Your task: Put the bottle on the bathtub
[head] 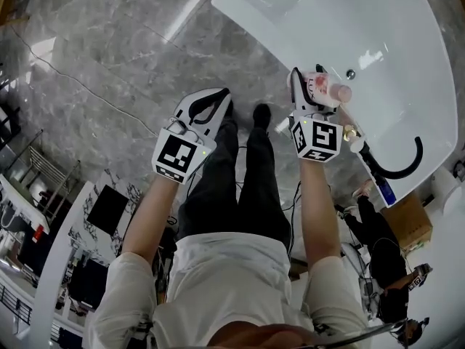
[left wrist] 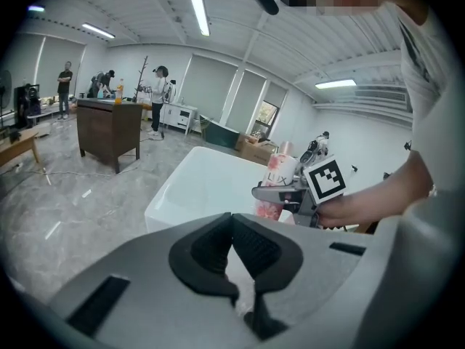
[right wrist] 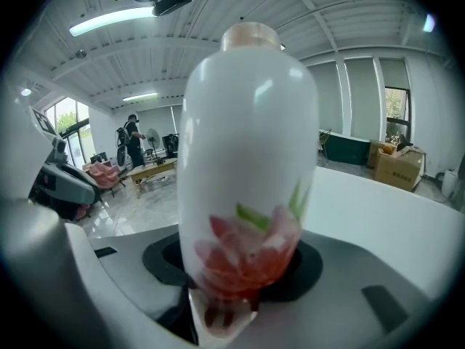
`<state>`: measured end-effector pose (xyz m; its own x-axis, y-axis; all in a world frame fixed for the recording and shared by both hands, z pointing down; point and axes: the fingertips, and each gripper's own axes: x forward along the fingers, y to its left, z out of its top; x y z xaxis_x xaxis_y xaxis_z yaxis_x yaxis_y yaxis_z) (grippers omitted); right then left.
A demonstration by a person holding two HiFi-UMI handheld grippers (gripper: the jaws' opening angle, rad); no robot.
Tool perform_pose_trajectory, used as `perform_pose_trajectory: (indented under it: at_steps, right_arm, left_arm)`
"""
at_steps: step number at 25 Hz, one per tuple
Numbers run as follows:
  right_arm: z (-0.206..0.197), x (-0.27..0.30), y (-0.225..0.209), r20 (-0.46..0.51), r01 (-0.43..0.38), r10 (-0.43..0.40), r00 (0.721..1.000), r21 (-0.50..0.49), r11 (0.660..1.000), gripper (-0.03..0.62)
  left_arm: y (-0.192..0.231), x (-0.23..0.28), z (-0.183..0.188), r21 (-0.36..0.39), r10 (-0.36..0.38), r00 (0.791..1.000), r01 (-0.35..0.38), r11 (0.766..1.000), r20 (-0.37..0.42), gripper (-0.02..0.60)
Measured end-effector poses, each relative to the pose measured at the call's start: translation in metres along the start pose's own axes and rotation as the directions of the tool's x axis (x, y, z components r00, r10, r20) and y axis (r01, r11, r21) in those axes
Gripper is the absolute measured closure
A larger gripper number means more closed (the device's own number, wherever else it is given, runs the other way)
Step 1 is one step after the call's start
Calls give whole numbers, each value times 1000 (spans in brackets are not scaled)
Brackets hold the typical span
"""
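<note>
Right gripper [head: 309,86] is clamped on the bottle [head: 327,89], held in the air over the near rim of the bathtub [head: 407,122], not set down yet. Left gripper [head: 211,107] hangs off to the side over the floor, doing nothing. To finish well, my judgement: keep the bottle upright, lower it onto a flat stretch of rim clear of the black faucet [head: 396,167], and get the base fully seated before letting go, since the rim looks glossy and it could slide into the basin. The right gripper view shows the grip sits low on the bottle [right wrist: 247,158], at the flower print, cap up. The left gripper view gives a side look: bottle [left wrist: 280,177] upright above the bathtub [left wrist: 196,187]. It also shows the left gripper's [left wrist: 232,227] jaws pressed together with nothing between them.
</note>
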<state>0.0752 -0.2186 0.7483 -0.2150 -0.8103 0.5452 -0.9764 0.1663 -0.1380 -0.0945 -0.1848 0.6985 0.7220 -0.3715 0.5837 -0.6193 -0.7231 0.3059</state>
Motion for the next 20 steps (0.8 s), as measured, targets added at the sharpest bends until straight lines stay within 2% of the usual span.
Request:
perform_pose_trajectory:
  at_steps: [7,11,15,20]
  right_arm:
    - [-42,41,-14,2,12,-12,1000,-62,998,358]
    - [-51,60,-20,29,11,-8,1000,-104,995,358]
    - [-59,72,-23,43,10,-5,999,-116,993,358]
    - [-62,79,-23,65,7,2,998,-137,991,356]
  left_arm:
    - [11,32,-35,-23,-8,1000,7,1000,-14,574]
    - [11,52,-54,-43,-18,999,17,999,-27,574]
    - [8,62,-78,-93,-20,997,13,996,-76,574]
    - [22,67,-87,-46,-21,997,18,999,-74,574]
